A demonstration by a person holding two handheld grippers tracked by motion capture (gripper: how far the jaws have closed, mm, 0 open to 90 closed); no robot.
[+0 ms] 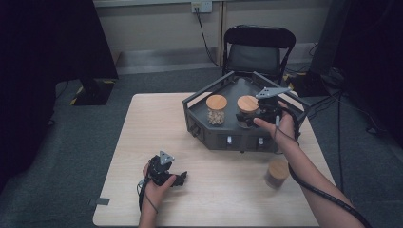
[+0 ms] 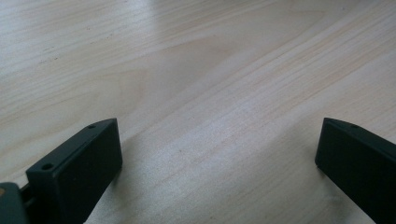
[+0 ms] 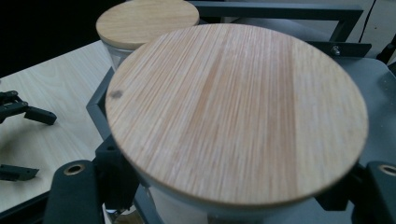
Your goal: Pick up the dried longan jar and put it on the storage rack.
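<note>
Over the dark metal tray (image 1: 209,137) at the far right of the wooden table (image 1: 142,142), the right gripper (image 1: 254,115) is clamped on a glass jar with a round bamboo lid (image 1: 247,103). In the right gripper view the lid (image 3: 236,109) sits just above the two black jaws, which press against the jar's sides from left and right below the lid's rim. That jar is inside the tray, towards its right half, and whether its base rests on the tray floor or hangs just above it cannot be told. A second jar (image 1: 216,110) with the same kind of lid stands upright just beside it on the left, also in the tray, holding pale, lumpy contents; the right gripper view shows its lid (image 3: 147,22) behind the held one. A third jar (image 1: 277,173) with dark contents stands on the table outside the tray, near the person's right forearm (image 1: 313,185).

Near the front left of the table, the left gripper (image 1: 178,179) lies low over the bare wood, well apart from the tray. Its jaws stand wide apart with nothing between them, and the left gripper view shows plain wood grain (image 2: 210,93) between the two black fingers (image 2: 79,168)
</note>
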